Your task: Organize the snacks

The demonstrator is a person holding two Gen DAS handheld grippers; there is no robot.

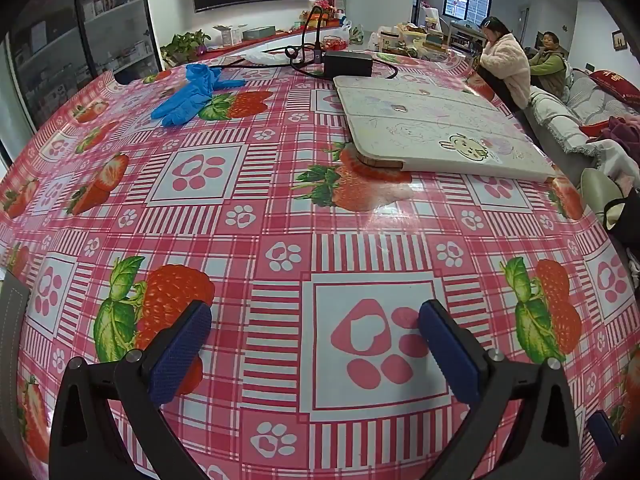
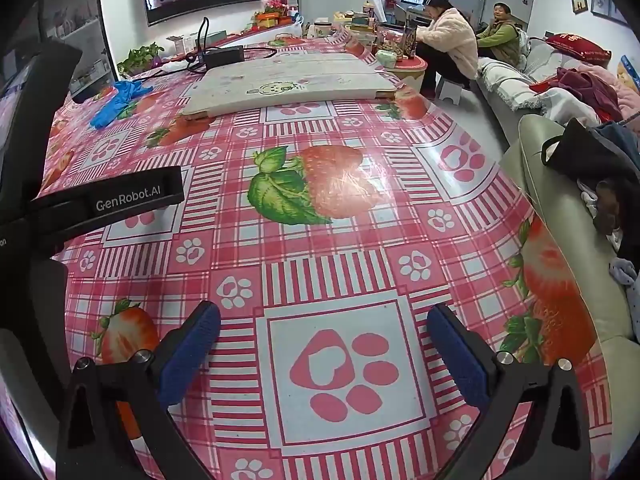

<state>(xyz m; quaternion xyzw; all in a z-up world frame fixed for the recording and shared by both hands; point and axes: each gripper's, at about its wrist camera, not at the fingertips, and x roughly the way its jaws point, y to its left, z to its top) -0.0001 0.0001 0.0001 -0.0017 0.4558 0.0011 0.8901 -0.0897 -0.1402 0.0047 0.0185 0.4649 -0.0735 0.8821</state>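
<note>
My left gripper (image 1: 315, 316) hangs open over the pink strawberry-print tablecloth (image 1: 280, 208), nothing between its blue pads. My right gripper (image 2: 323, 322) is open too, above a paw-print square of the same tablecloth (image 2: 320, 248), and holds nothing. The black body of the left gripper (image 2: 104, 200), with white lettering on it, shows at the left edge of the right wrist view. No snacks lie on the near part of the table in either view. Boxes and packets (image 2: 360, 20) crowd a far surface beyond the table.
A white folded mat with a rabbit sticker (image 1: 436, 132) (image 2: 288, 84) lies far right. Blue gloves (image 1: 192, 92) (image 2: 116, 100) lie far left. A black power brick with cables (image 1: 347, 63) sits at the far edge. A chair with clothes (image 2: 568, 184) stands right. Two people (image 2: 460, 40) sit beyond.
</note>
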